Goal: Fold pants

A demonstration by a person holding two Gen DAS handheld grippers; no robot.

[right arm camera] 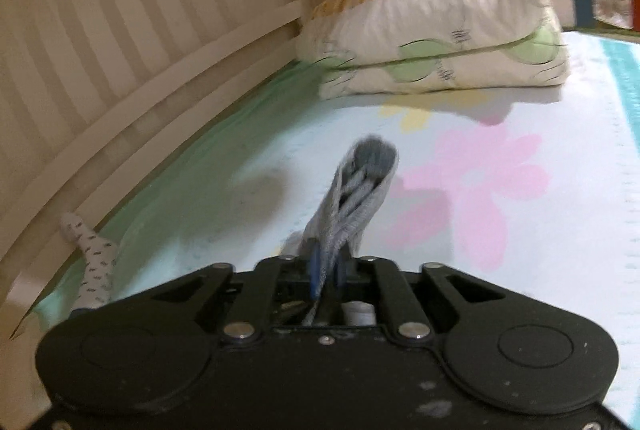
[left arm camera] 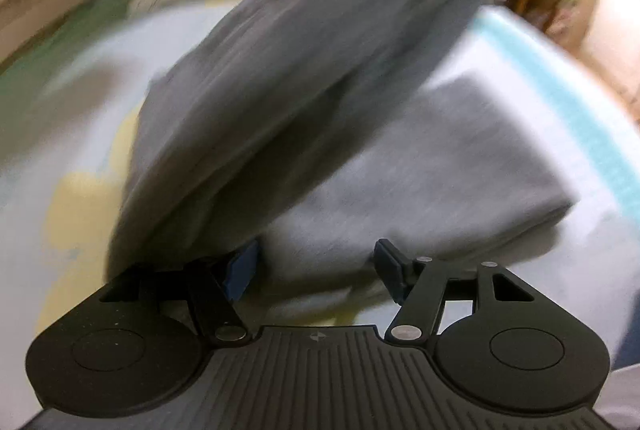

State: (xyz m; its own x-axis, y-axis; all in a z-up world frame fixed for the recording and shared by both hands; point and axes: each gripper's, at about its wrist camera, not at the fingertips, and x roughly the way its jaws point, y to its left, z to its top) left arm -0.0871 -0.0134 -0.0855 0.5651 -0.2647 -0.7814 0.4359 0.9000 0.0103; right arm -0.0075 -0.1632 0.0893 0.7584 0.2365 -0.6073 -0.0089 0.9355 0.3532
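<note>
The grey pants lie partly folded on the bed sheet. One layer is lifted and hangs slanting from the upper right down to the left. My left gripper is open, its blue pads apart just above the flat lower layer; the lifted fabric brushes the left pad. My right gripper is shut on a bunched grey edge of the pants, which sticks up between the fingers above the sheet. The left wrist view is motion-blurred.
A flowered pillow lies at the head of the bed. A cream slatted bed rail runs along the left. A spotted cloth sits by the rail. The sheet has pink and yellow flower prints.
</note>
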